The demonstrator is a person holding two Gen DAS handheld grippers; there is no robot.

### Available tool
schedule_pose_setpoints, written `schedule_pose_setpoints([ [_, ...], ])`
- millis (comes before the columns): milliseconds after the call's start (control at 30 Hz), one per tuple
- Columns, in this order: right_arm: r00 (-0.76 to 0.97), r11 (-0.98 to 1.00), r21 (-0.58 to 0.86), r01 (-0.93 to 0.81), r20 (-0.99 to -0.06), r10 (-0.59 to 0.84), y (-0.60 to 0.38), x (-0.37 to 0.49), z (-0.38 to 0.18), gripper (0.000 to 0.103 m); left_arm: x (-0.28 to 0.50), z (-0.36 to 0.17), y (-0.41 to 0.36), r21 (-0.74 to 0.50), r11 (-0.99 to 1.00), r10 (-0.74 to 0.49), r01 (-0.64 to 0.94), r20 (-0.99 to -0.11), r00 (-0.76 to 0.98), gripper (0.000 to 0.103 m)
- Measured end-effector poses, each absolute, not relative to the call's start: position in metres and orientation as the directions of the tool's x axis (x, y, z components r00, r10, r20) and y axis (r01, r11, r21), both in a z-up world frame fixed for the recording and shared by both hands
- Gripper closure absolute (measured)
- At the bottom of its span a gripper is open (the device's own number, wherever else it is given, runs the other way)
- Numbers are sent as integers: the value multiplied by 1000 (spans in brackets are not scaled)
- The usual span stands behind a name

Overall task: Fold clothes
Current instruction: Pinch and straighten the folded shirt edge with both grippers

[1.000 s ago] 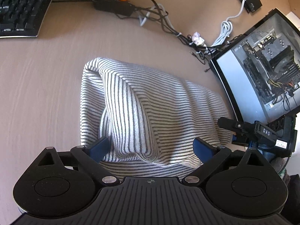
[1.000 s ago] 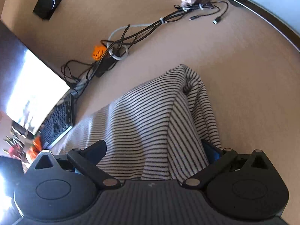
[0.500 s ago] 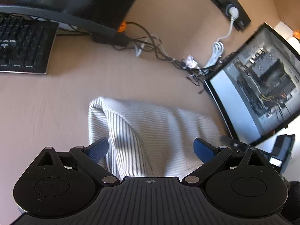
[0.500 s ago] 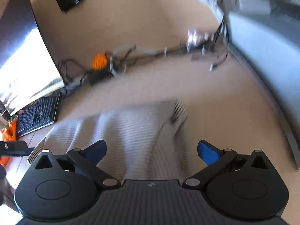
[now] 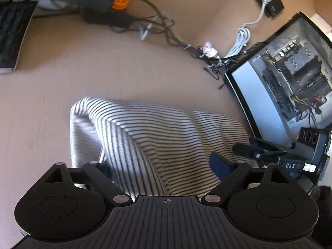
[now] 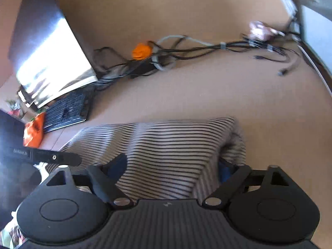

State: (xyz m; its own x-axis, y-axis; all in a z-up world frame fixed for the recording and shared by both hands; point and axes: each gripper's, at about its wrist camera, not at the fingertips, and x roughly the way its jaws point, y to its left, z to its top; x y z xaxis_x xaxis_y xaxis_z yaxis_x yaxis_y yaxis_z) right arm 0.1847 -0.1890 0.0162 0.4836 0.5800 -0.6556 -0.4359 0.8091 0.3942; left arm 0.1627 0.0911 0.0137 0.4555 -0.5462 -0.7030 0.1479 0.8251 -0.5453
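A white garment with thin black stripes (image 5: 166, 128) lies folded in a bundle on the tan desk (image 5: 103, 72). My left gripper (image 5: 161, 164) is open, low over the garment's near edge, with cloth lying between its blue pads (image 5: 220, 164). The right gripper (image 6: 172, 166) is open as well and straddles the other end of the striped garment (image 6: 166, 137), whose folded corner sits by its right finger. Each gripper shows in the other's view: the right one (image 5: 269, 155) at the garment's right side, the left one (image 6: 51, 157) at the left.
A black keyboard (image 5: 10, 35) and a monitor (image 6: 51, 62) stand at the desk's left. A tangle of cables (image 5: 166, 31) with an orange pumpkin figure (image 6: 141, 50) runs along the back. A glass-sided PC case (image 5: 286, 78) stands at the right. An orange packet (image 6: 34, 129) lies near the keyboard.
Half a second ago both grippers had drawn back from the garment; now both are close over it again, with cloth between their fingers. The fingers stayed wide apart throughout.
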Motion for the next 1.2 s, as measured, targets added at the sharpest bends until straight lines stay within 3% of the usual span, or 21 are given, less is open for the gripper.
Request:
schedule_pose_setpoints([
  [200,422,800,413,-435,-692,586,-172,208,-5,0,181,5,84,-539,829,-547,153,-719,430,6],
  [467,398,716,446,-537,-615,681,-182,166,34,3,148,58,79,-584,720,-693,375,-574,436,11],
  [600,380,669,457,-586,-573,726,-187,144,53,3,118,72,77,-553,708,-707,440,-559,433,11],
  [700,373,648,466,-602,-554,744,-190,132,62,3,108,61,74,-523,744,-667,416,-611,427,10],
  [833,386,677,482,-556,-572,724,-190,132,52,3,112,30,69,-414,865,-501,285,-757,420,10],
  [933,394,698,493,-519,-586,708,-190,131,44,3,117,13,67,-390,894,-447,220,-794,413,11],
  [1067,404,723,506,-469,-605,686,-191,131,35,4,123,13,71,-511,839,-539,188,-733,414,18],
  [1200,412,726,523,-446,-600,685,-193,127,35,6,114,43,74,-596,752,-655,281,-630,417,24],
])
